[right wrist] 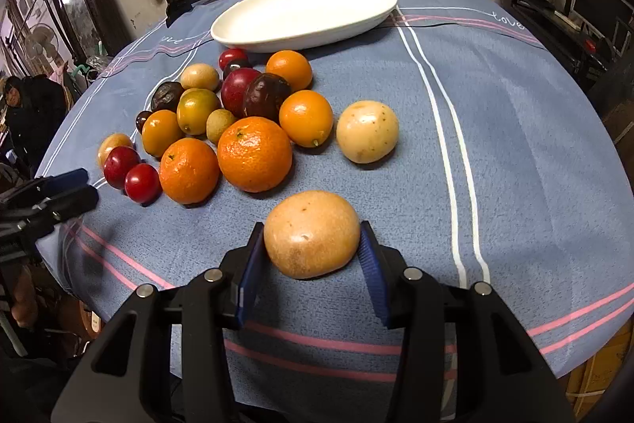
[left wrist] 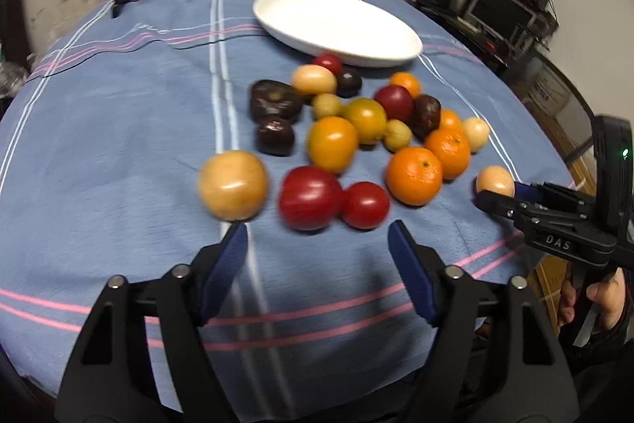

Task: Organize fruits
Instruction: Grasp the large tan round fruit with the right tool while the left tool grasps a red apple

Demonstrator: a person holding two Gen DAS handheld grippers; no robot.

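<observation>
Fruits (right wrist: 253, 129) lie loose; right hand-held gripper (right wrist: 313, 256) pinches a tan fruit (right wrist: 312, 233), left hand-held gripper (left wrist: 317, 244) spread.

One white dish (right wrist: 305, 12), two mandarins (right wrist: 254, 154), two grippers (right wrist: 311, 258).

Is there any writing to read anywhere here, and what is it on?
"DAS": on the black body of the right gripper, seen from the left wrist.
"love": white script on the blue striped tablecloth, far right.
Similar script on the cloth's far left edge: too small to read.
Nothing else is legible.
</observation>
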